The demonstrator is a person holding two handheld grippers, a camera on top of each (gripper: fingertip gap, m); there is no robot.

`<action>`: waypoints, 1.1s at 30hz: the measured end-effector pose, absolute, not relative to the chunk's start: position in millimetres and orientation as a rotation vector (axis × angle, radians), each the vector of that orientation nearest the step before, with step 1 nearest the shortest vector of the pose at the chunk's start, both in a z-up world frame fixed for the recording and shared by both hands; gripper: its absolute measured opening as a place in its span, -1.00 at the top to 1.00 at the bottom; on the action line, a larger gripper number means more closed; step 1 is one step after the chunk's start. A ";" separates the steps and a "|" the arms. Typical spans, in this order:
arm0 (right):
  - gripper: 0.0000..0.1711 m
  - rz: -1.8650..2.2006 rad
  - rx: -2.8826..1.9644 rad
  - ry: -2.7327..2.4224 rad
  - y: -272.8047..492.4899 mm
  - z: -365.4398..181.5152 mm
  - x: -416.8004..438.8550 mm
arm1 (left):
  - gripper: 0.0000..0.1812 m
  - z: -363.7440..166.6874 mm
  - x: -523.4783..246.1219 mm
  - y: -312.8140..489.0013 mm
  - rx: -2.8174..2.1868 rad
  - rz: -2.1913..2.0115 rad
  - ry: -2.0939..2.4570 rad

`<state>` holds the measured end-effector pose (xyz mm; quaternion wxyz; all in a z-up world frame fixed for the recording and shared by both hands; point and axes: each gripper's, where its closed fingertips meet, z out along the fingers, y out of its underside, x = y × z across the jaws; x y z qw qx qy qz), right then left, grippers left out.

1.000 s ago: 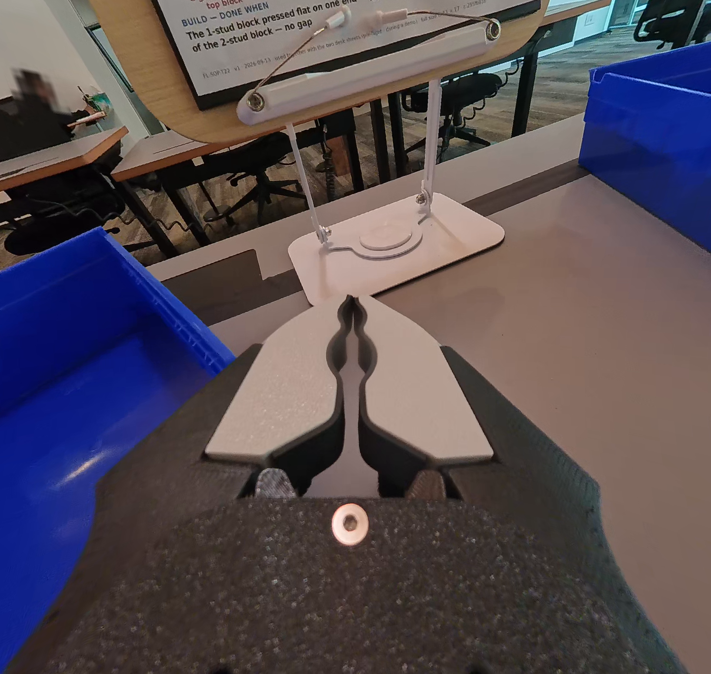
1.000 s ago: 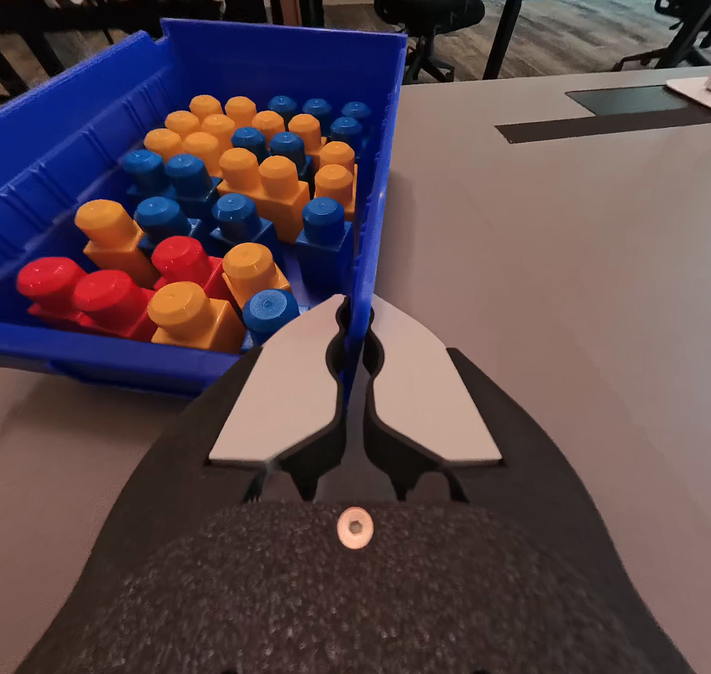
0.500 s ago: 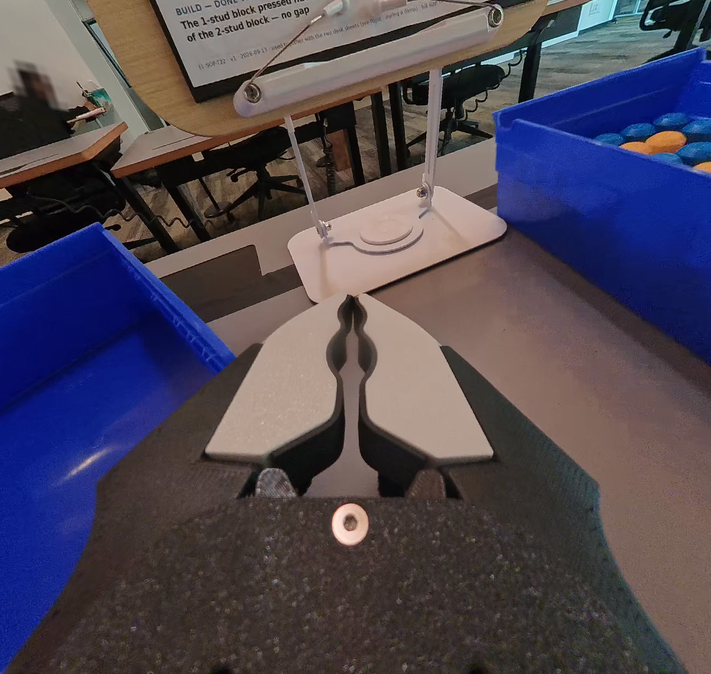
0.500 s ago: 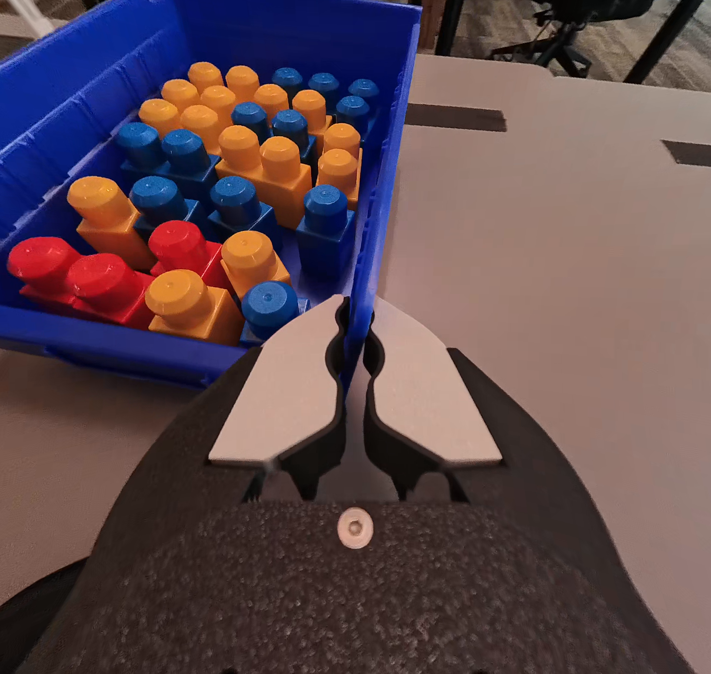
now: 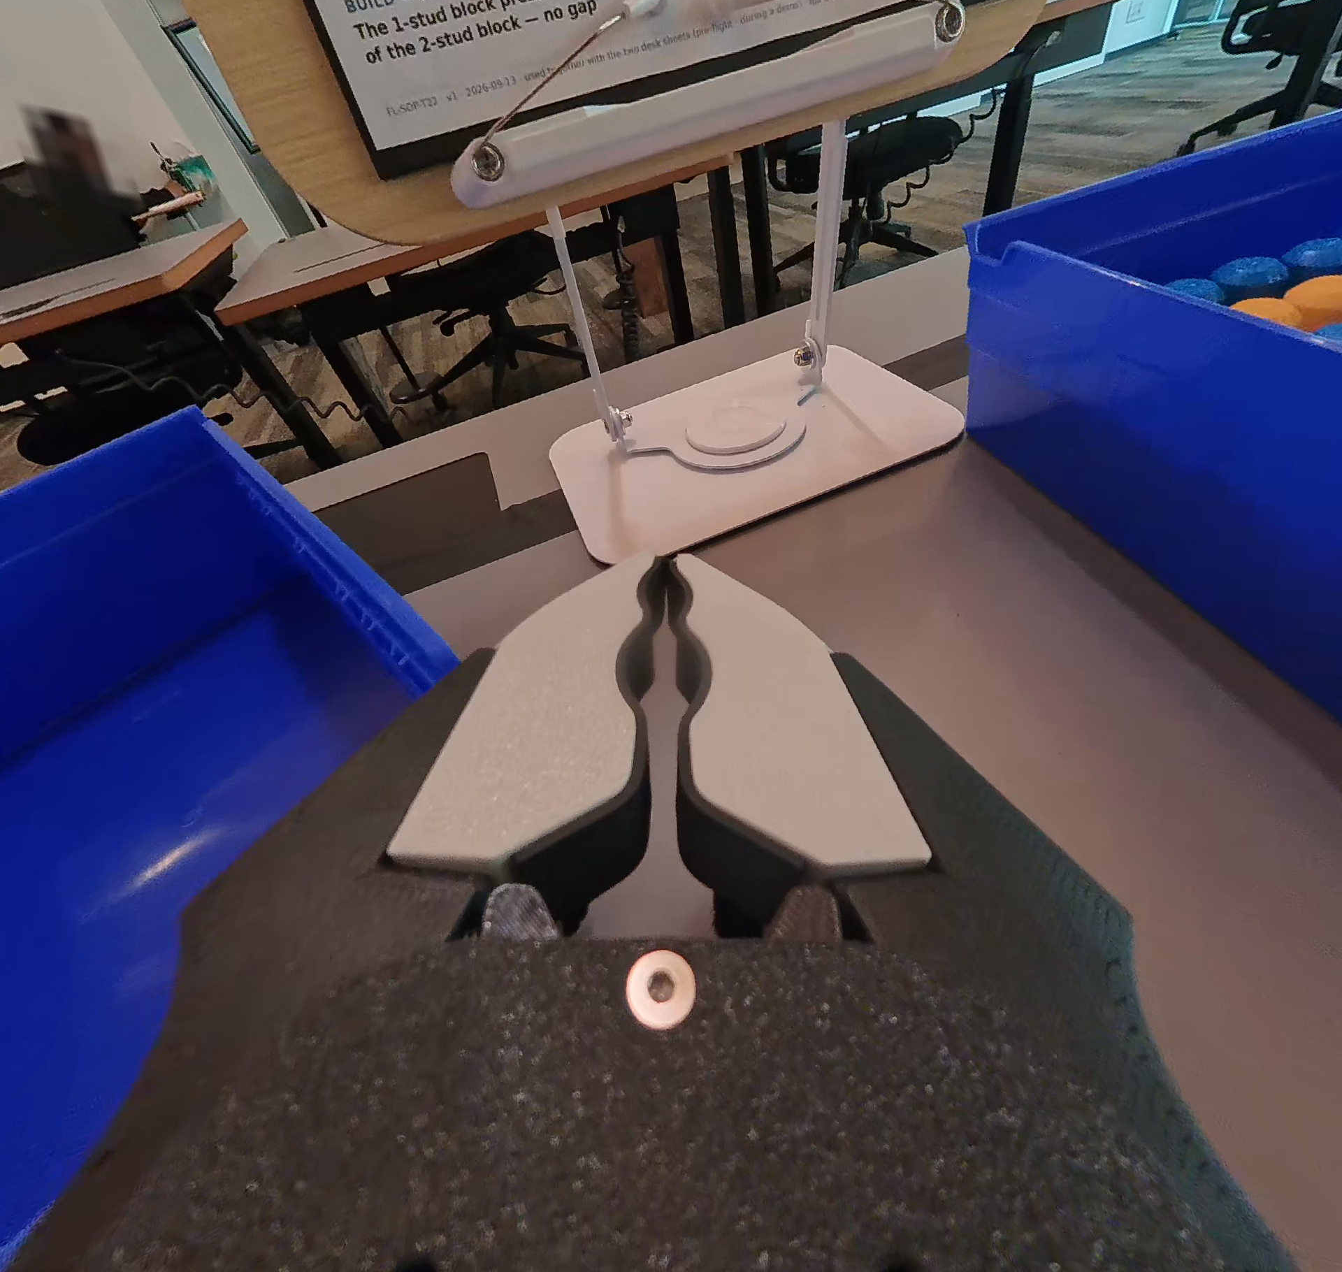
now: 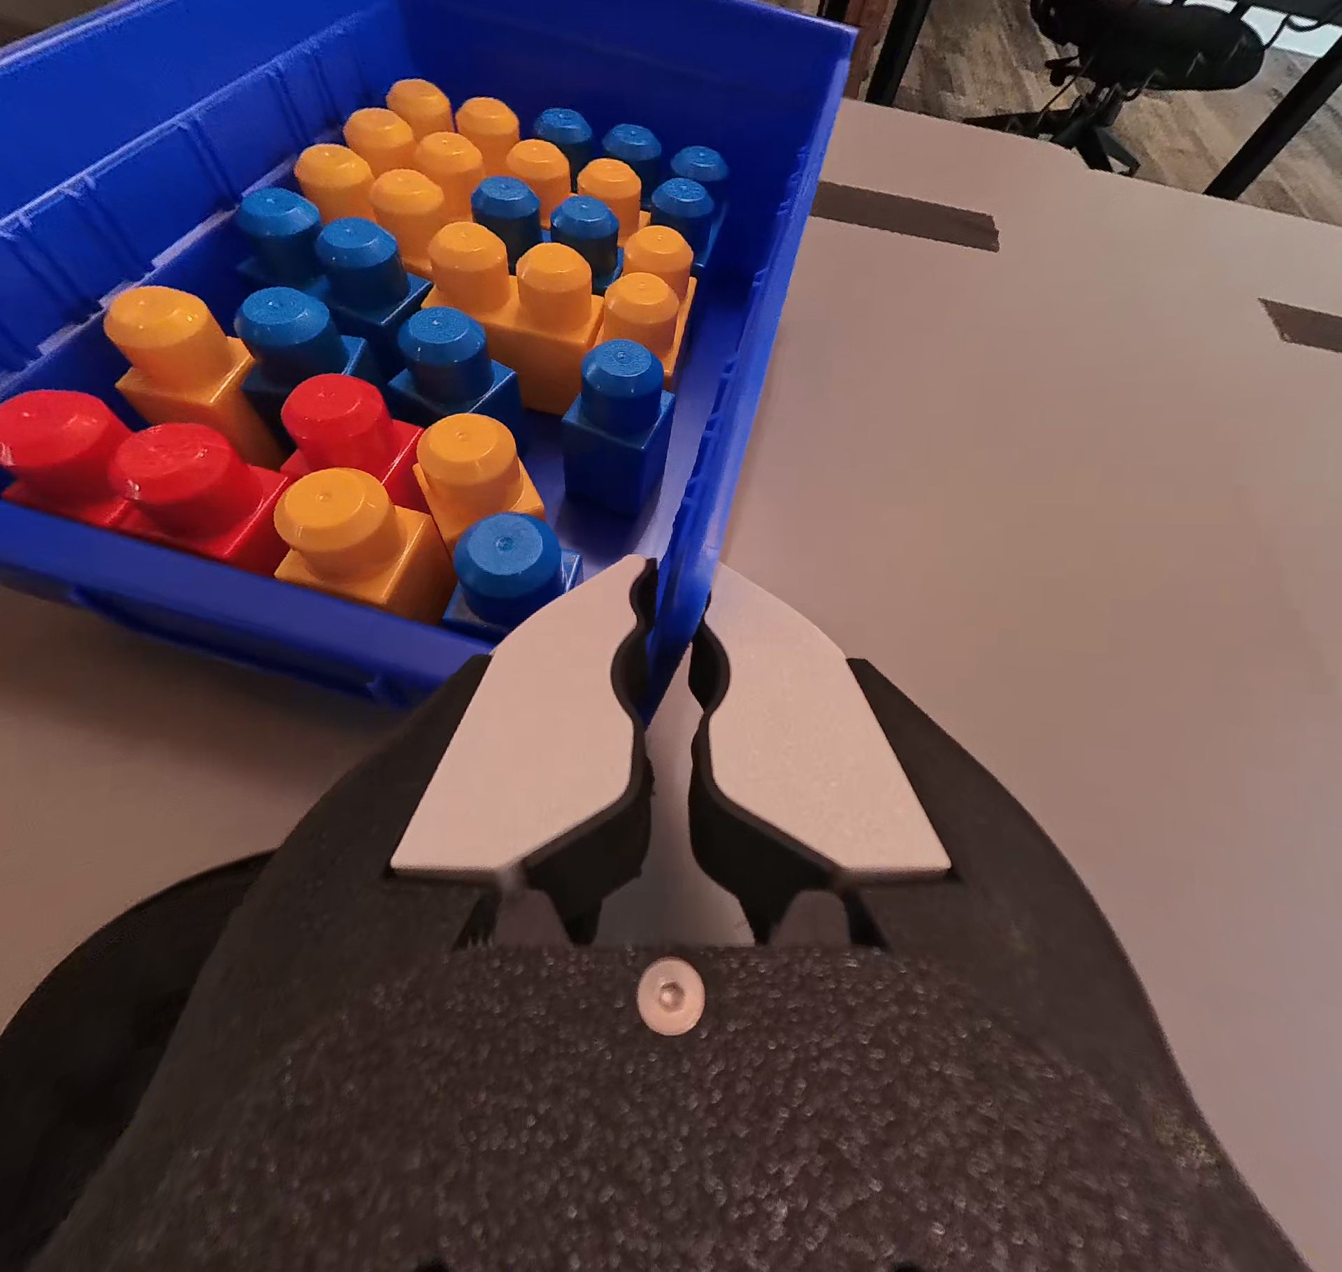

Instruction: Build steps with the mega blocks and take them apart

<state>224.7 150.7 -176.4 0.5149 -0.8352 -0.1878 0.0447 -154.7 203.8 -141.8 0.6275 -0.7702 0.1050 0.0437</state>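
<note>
A blue bin (image 6: 762, 293) holds several mega blocks: orange (image 6: 508, 308), blue (image 6: 617, 424) and red (image 6: 181, 482), all studs up. My right gripper (image 6: 679, 576) is shut on the bin's right wall at its near corner. The wall stands between the two jaws. The same bin shows at the right of the left wrist view (image 5: 1162, 438), with blue and orange studs over its rim. My left gripper (image 5: 664, 569) is shut and empty, above the grey table between the two bins.
An empty blue bin (image 5: 145, 656) sits at the left. A white stand (image 5: 726, 489) carries a wooden board with an instruction sheet (image 5: 581, 39) straight ahead of the left gripper. Desks and office chairs stand beyond the table's far edge. Across from one pair of fingers to the other is roughly 40 centimetres.
The bin of blocks, held by my right gripper, has slid across the table toward the stand and the left gripper and turned a little. The left gripper has stayed in place.
</note>
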 end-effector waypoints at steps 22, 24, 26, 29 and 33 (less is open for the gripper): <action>0.68 0.058 -1.792 -0.443 142.9 -132.8 196.6 | 1.00 -98.1 -151.0 189.7 -1.660 0.083 0.233; 0.68 0.075 -1.740 -0.433 138.4 -119.6 194.5 | 1.00 -67.6 -158.2 177.7 -1.587 0.084 0.209; 0.68 0.091 -1.709 -0.440 134.0 -112.1 188.4 | 1.00 -37.0 -176.9 162.7 -1.523 0.133 0.176; 0.68 0.111 -1.679 -0.474 127.6 -106.8 174.3 | 0.99 -4.8 -221.3 136.2 -1.488 0.191 0.097; 0.68 0.124 -1.659 -0.518 122.4 -107.9 158.1 | 0.75 -7.9 -296.6 103.1 -1.564 0.244 -0.072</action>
